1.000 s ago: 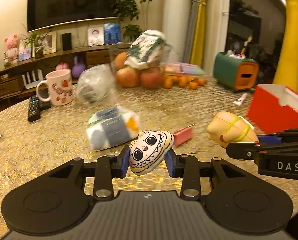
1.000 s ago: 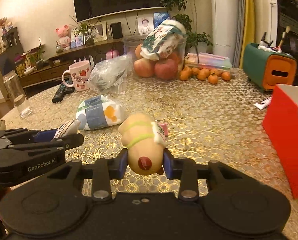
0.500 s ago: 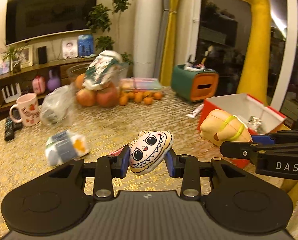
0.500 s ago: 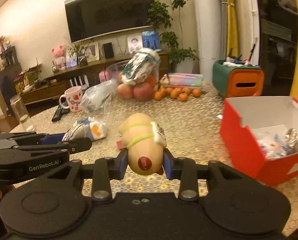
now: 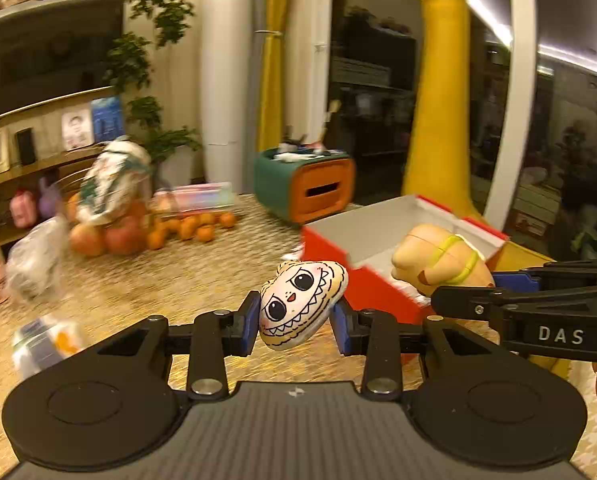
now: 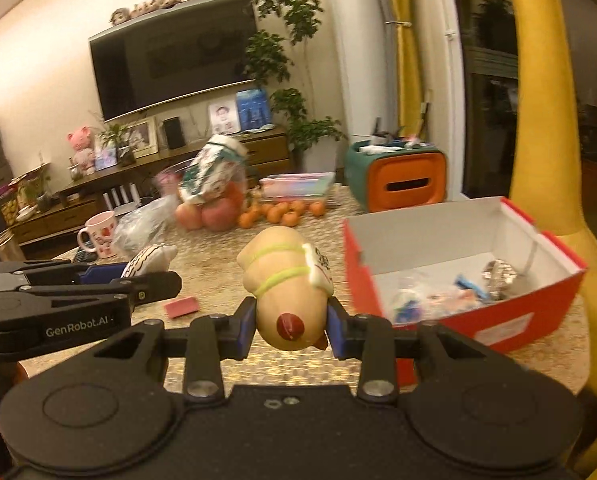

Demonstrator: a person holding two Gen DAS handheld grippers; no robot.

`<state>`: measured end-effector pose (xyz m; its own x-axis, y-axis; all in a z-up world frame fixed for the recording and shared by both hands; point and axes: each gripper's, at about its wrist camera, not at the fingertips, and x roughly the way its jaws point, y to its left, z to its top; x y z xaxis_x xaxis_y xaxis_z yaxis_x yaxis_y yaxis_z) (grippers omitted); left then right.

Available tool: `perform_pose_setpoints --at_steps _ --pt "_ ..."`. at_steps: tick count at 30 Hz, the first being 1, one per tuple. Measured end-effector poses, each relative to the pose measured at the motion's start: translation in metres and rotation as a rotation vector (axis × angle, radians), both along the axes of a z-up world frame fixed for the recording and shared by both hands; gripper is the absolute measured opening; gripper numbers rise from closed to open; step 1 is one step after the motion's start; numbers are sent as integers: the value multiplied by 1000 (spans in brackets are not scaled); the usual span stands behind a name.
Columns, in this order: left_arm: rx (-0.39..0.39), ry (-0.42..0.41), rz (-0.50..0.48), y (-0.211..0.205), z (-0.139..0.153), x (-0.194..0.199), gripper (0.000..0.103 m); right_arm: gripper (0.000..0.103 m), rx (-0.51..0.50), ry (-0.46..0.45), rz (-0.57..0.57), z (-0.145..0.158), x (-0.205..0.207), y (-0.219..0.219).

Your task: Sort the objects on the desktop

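My left gripper (image 5: 294, 316) is shut on a cream cartoon-face toy (image 5: 300, 304) with big eyes and jagged teeth, held above the table. My right gripper (image 6: 290, 320) is shut on a tan hot-dog toy (image 6: 288, 288) with green bands. The hot-dog toy also shows in the left wrist view (image 5: 442, 264), at the near edge of the open red box (image 5: 378, 240). In the right wrist view the red box (image 6: 462, 316) lies just right of the gripper and holds several small wrapped items. The face toy also shows there (image 6: 150, 258) at the left.
On the gold-patterned table: a blue-white packet (image 5: 46, 340), a pink card (image 6: 181, 306), a clear bag (image 6: 142, 224), a pink mug (image 6: 98, 234), apples and oranges (image 6: 234, 212), a green-orange holder (image 6: 398, 178). A yellow giraffe (image 5: 434, 92) stands behind the box.
Both grippers have swung right and risen with their toys still held. The red box has come closer, and its inside now shows.
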<state>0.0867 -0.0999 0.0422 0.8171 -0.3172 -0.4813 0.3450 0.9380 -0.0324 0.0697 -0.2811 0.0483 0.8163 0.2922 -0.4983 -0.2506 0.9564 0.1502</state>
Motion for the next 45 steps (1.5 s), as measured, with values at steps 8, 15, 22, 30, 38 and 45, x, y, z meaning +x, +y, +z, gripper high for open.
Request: perform_pose_setpoints --at_steps 8,15,22,30,38,45 --pt "29 2 -113 -61 1 20 35 35 -33 -14 -80 4 7 -51" --pt "55 11 -184 -99 -3 41 35 35 -52 -3 -134 4 24 -86" --pt "96 26 -216 -132 -10 69 35 35 -75 27 -154 -3 50 -104" --pt "139 48 -229 -154 -15 109 35 35 -104 57 -164 -14 78 -116" --pt "169 138 -252 -177 -30 156 35 35 -125 103 -161 -27 111 -121" --pt "234 216 -274 -196 -51 199 35 35 -144 196 -157 -50 147 -120"
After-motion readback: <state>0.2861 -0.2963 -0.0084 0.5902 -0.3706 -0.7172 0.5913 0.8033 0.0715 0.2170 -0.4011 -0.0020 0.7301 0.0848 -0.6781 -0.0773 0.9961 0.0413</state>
